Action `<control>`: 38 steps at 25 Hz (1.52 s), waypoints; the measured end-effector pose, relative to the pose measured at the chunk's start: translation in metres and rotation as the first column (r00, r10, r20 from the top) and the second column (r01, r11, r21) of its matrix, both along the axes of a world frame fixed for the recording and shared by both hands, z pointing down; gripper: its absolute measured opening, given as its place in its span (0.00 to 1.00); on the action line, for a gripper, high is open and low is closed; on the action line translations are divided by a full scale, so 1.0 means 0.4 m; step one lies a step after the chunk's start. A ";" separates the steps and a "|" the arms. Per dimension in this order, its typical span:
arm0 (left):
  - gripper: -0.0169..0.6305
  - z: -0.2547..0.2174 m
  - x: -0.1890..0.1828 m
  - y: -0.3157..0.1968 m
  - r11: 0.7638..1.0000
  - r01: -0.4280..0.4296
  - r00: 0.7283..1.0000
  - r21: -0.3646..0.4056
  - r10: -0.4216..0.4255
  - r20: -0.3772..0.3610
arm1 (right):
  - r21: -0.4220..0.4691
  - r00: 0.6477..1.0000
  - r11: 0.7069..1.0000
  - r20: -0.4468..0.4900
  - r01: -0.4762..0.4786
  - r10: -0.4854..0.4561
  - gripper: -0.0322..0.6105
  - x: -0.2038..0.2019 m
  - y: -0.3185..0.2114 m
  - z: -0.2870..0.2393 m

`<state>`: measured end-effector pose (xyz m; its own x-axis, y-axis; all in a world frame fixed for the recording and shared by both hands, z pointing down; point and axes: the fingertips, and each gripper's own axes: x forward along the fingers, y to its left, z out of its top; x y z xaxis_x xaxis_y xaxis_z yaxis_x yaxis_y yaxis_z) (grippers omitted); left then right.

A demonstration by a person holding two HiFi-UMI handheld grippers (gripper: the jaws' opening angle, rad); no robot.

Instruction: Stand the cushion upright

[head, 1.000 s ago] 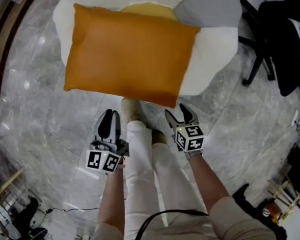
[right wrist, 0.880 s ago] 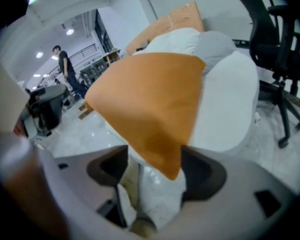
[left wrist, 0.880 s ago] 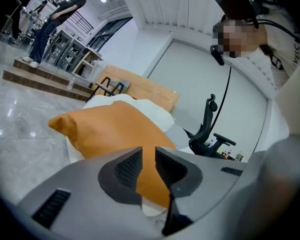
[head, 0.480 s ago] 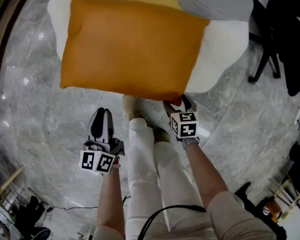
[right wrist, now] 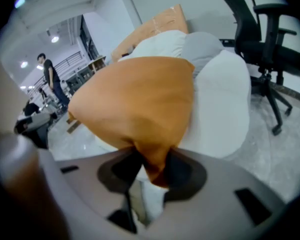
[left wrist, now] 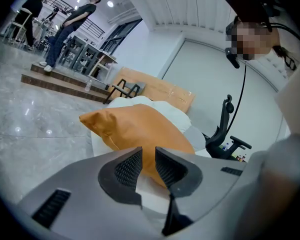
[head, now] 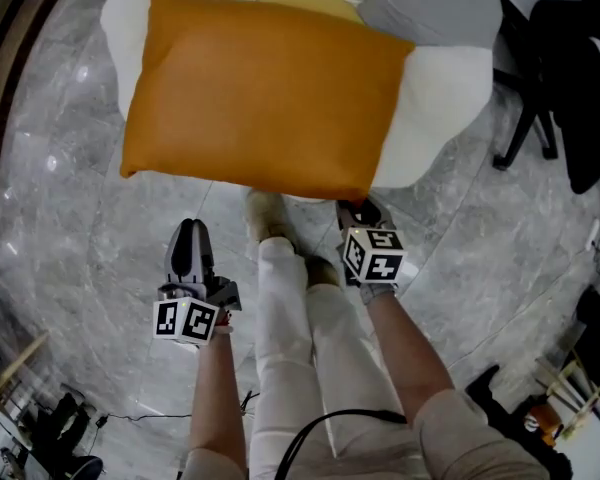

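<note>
The orange cushion (head: 265, 93) is laid flat on a white padded seat (head: 445, 88), and its near right corner is caught between the jaws of the right gripper (head: 358, 211), which are closing on it. The pinch is best set well past the seam before any lift, so that the fabric is not pulled free as the near edge is raised and the cushion tipped onto its far edge. The left gripper (head: 188, 240) is held near and to the left, apart from the cushion, its jaws drawn almost together on nothing; the near left corner could be taken with it.
</note>
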<state>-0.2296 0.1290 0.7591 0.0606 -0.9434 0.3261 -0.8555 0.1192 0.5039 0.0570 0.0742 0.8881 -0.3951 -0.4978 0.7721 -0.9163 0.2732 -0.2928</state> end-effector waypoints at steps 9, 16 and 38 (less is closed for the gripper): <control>0.24 -0.083 -0.004 -0.081 0.999 -0.035 0.998 -0.003 0.035 -0.049 | -0.001 0.995 0.999 0.085 -0.048 0.048 0.24 -0.028 -0.020 -0.199; 0.31 -0.200 -0.080 -0.189 0.999 0.011 0.999 0.033 -0.010 -0.042 | 0.023 0.985 0.996 0.149 -0.089 0.085 0.24 -0.027 -0.068 -0.358; 0.70 -0.240 -0.382 -0.494 0.992 0.070 0.992 -0.105 -0.058 0.115 | -0.002 0.976 0.978 0.065 -0.206 0.206 0.24 0.055 -0.281 -0.501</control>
